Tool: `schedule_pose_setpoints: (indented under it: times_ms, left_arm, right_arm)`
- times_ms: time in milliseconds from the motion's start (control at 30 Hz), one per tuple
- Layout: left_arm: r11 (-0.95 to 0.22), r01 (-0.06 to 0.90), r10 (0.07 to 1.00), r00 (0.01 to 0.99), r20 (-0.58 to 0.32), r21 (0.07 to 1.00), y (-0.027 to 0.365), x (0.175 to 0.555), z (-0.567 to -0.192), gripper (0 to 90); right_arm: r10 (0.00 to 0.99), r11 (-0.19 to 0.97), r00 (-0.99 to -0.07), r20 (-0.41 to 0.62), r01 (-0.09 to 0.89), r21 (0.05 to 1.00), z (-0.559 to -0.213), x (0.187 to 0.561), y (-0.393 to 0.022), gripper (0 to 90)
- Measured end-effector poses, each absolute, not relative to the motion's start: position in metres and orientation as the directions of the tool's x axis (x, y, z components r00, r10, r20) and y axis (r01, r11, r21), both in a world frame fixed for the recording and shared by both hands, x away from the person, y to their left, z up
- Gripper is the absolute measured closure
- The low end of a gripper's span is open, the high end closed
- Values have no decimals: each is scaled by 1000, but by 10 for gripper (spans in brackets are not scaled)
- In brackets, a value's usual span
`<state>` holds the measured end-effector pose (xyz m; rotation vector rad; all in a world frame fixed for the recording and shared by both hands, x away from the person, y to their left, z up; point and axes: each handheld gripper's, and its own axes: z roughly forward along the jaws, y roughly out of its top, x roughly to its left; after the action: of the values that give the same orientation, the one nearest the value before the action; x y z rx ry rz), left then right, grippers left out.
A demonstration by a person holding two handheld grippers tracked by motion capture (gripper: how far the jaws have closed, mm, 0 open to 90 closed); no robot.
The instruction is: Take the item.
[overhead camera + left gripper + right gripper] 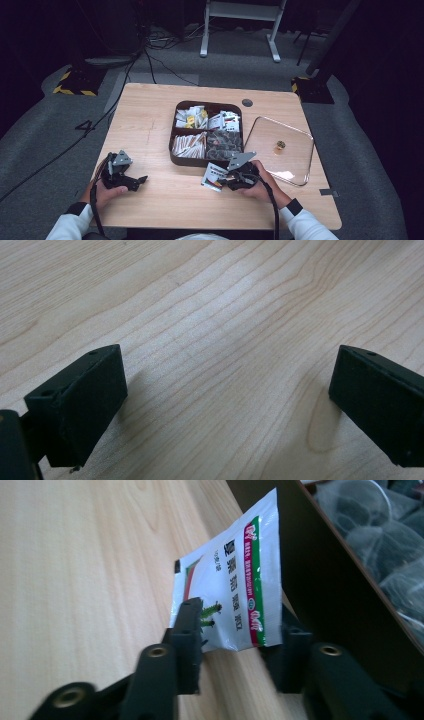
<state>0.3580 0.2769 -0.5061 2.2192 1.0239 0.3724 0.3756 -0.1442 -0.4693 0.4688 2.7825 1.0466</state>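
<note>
A white sachet (214, 176) with green and red print lies on the wooden table (150, 125) just in front of the dark compartment box (172, 156). In the right gripper view the sachet (230, 590) stands on edge between the jaws of my right gripper (240, 650), leaning by the left one. The jaws stand apart and do not press on it. The box's brown wall (325, 580) rises just behind. My right gripper (223, 181) is held low at the sachet. My left gripper (141, 181) rests at the table's front left, and its jaws (225, 390) gape wide over bare wood.
The box holds several sachets, stick packs and mesh bags (380, 530) in its compartments. A clear square lid (300, 150) with a small knob (279, 146) lies to the box's right. A round cable grommet (247, 103) sits near the far edge.
</note>
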Motion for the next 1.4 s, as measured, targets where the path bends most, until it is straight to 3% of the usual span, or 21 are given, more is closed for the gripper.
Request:
schedule_pose_setpoints:
  times_ms: [400,1100,1400]
  left_arm:
    - [-478,570,757,653,-16,668,277,358,-506,24]
    - [-479,569,756,654,-15,668,277,358,-506,23]
    - [-480,568,755,655,-15,668,277,358,-506,23]
  right_arm:
    - [387,727,-921,-52,270,631,-471,377,-148,313]
    - [394,668,-917,-61,240,704,-453,373,-174,320]
    - [462,632,-883,-80,264,728,-441,378,-204,323]
